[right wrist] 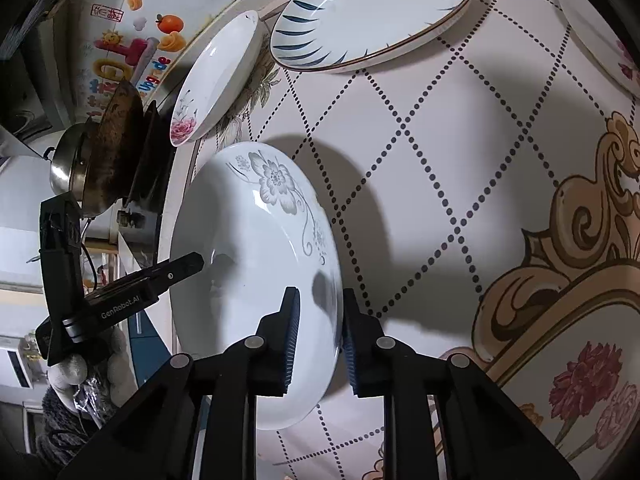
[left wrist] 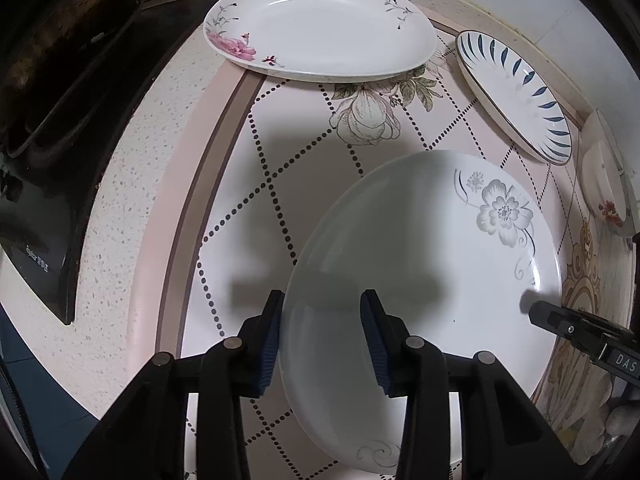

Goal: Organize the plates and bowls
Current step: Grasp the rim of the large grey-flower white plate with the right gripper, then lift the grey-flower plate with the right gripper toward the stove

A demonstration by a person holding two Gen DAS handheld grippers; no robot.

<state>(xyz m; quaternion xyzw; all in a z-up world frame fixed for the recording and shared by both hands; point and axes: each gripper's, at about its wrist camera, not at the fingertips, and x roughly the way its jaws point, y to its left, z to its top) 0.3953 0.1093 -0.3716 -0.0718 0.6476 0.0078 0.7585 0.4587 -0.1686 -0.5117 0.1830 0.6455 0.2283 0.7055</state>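
Observation:
A white plate with a grey flower (left wrist: 432, 280) is held tilted above the tablecloth; it also shows in the right wrist view (right wrist: 256, 280). My left gripper (left wrist: 322, 320) has its jaws around the plate's rim, with a gap at the right pad. My right gripper (right wrist: 318, 320) is shut on the opposite rim. My left gripper's finger shows in the right wrist view (right wrist: 176, 270), and my right gripper's finger shows in the left wrist view (left wrist: 560, 320). A pink-flower plate (left wrist: 320, 28), a blue-leaf plate (left wrist: 516, 92) and a small red-flower dish (left wrist: 604, 184) lie on the table.
The table has a patterned pink cloth (left wrist: 280, 152). A black cooktop with a dark wok (left wrist: 48, 80) stands at the left. In the right wrist view the wok and a metal pot (right wrist: 96, 160) sit beyond the table edge, by a wall with stickers (right wrist: 132, 56).

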